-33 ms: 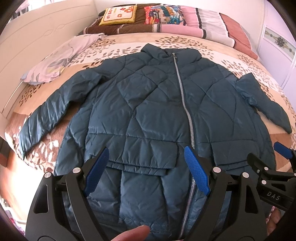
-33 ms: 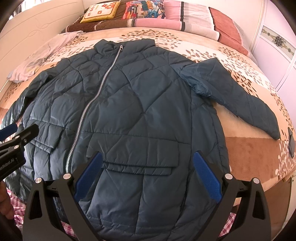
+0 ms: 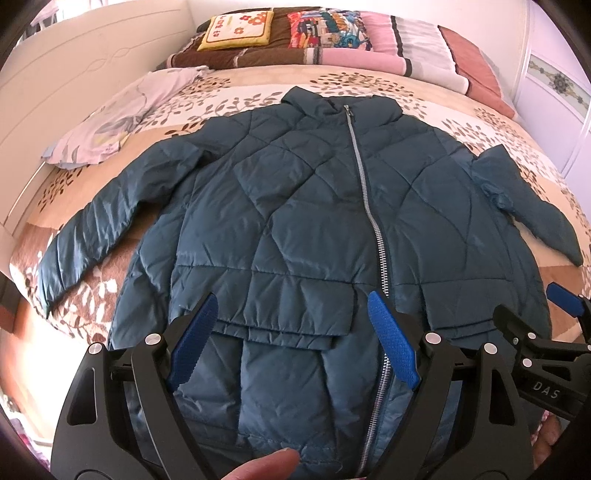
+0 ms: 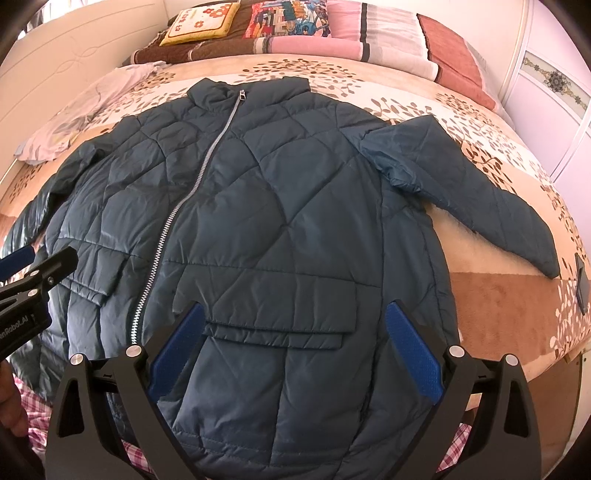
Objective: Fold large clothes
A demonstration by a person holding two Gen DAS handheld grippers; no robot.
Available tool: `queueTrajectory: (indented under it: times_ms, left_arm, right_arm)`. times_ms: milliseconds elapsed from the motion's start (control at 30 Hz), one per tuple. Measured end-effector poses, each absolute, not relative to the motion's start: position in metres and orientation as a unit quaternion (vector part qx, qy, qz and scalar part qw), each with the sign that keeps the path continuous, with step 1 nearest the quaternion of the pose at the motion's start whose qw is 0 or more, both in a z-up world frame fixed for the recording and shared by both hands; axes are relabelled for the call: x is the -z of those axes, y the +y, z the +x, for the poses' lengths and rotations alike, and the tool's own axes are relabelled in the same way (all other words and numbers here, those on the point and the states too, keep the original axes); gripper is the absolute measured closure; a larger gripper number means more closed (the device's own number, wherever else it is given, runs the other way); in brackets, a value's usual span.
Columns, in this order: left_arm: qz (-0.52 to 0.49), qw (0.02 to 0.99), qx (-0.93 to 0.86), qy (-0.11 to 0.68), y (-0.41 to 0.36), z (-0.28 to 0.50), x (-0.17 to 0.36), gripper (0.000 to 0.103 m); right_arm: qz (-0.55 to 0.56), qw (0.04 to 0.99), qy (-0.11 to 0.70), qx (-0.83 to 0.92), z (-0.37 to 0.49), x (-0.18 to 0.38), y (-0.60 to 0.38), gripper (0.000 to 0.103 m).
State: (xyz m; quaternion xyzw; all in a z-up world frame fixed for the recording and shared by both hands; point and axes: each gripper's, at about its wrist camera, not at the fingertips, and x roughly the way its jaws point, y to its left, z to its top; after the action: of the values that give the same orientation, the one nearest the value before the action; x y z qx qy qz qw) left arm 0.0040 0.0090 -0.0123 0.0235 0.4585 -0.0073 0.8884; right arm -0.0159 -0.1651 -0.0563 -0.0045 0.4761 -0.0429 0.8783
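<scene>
Fingers (image 3: 194, 350) of both grippers gape wide, holding nothing, above the hem of a zipped blue jacket (image 4: 280, 206) spread flat on the bed (image 4: 491, 295) ahead. Folding well likely means gathering each outflung sleeve (image 4: 476, 192) inward first.

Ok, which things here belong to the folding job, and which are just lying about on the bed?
Job:
- teal quilted jacket, spread flat, zipped
- left gripper, open
- right gripper, open

Lying about:
- pale cloth by the headboard
- yellow flower cushion
- colourful cushion
- folded blankets
</scene>
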Motion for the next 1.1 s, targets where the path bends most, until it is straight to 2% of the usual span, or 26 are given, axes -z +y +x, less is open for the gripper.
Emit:
queueTrajectory:
  times_ms: [1100]
  left_arm:
    - [0.026,0.88,0.011,0.473,0.006,0.005,0.017,0.02]
  right_arm:
    - [0.032,0.872,0.486,0.052,-0.019,0.058,-0.181,0.008]
